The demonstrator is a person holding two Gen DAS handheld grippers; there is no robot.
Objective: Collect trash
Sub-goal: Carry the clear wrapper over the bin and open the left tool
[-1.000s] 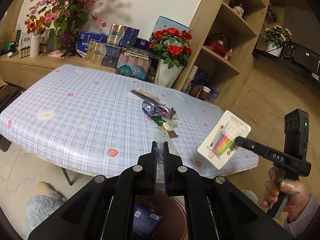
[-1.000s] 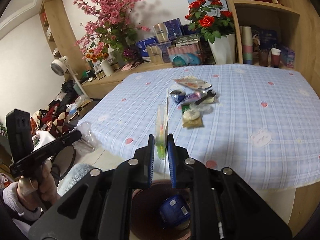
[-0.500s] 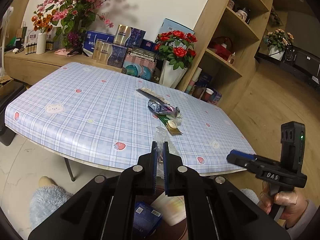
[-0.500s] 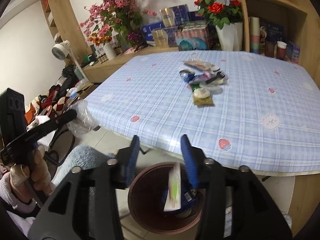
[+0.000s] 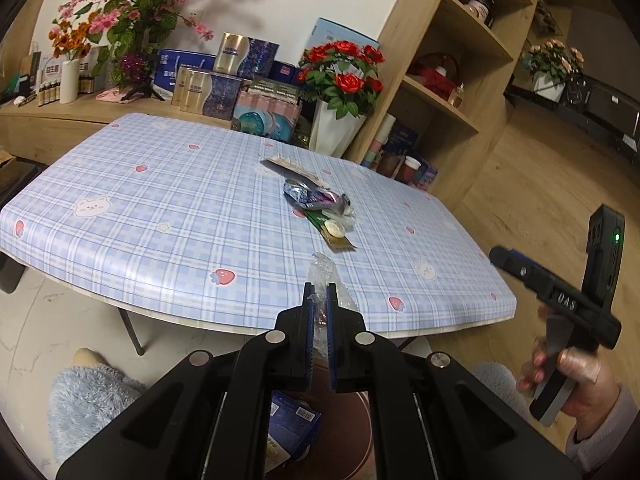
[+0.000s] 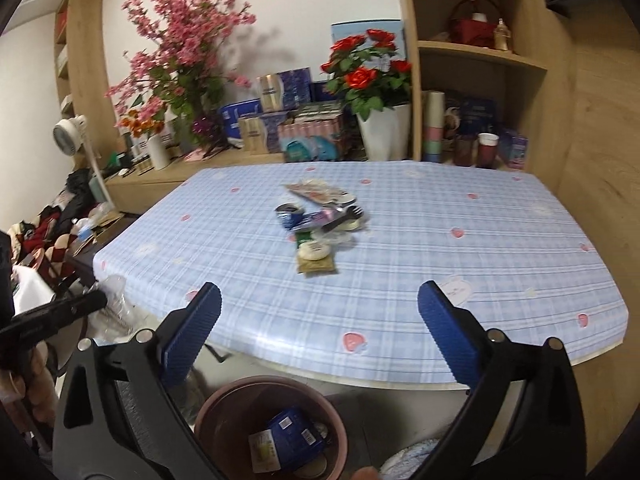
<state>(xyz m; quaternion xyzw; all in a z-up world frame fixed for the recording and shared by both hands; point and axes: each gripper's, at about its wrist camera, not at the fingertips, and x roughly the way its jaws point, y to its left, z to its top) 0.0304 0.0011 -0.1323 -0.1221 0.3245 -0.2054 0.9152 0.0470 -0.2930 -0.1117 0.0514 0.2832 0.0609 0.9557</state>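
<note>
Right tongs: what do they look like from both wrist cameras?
The right tongs have black plastic arms with silver rivets and ribbed blue pads. The left wrist view shows their black pistol-style handle lettered "DAS", a green light, and a pale pink sleeve.

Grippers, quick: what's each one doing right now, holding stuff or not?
Left gripper: shut on a crinkly clear plastic wrapper.
Right gripper: jaws opening wide, nothing between them.

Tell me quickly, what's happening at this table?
A person with two handheld grippers is clearing trash. The left gripper is shut on a clear plastic wrapper over the brown bin. The right gripper is opening, with nothing between its fingers. More wrappers lie mid-table.
</note>
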